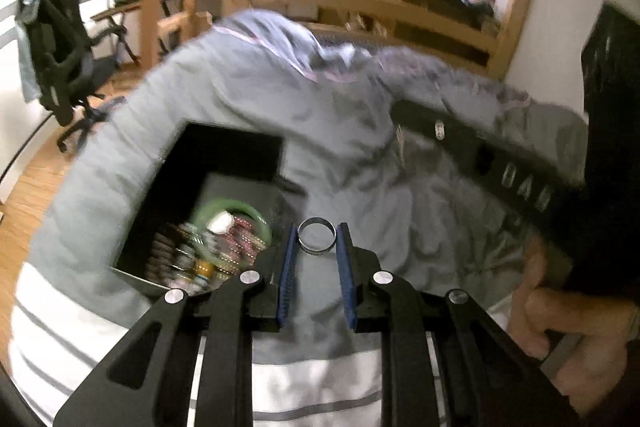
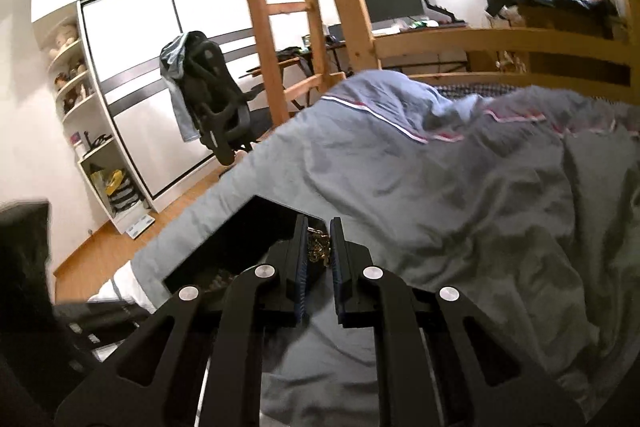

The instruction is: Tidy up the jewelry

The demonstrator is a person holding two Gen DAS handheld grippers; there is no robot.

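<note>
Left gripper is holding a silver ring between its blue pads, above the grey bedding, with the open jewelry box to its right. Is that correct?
Not quite. The left gripper does hold the silver ring between its blue pads, above the grey bedding, but the open jewelry box is to its left, not its right. The left wrist view shows this.

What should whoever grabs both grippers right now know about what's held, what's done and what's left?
Left gripper: shut on a silver ring, held above the grey duvet beside the black box.
Right gripper: shut on a gold chain, near the box's corner.
The box already holds the green bangle and beaded bracelets.
Left: place the ring and chain; the destination isn't clear.
</note>
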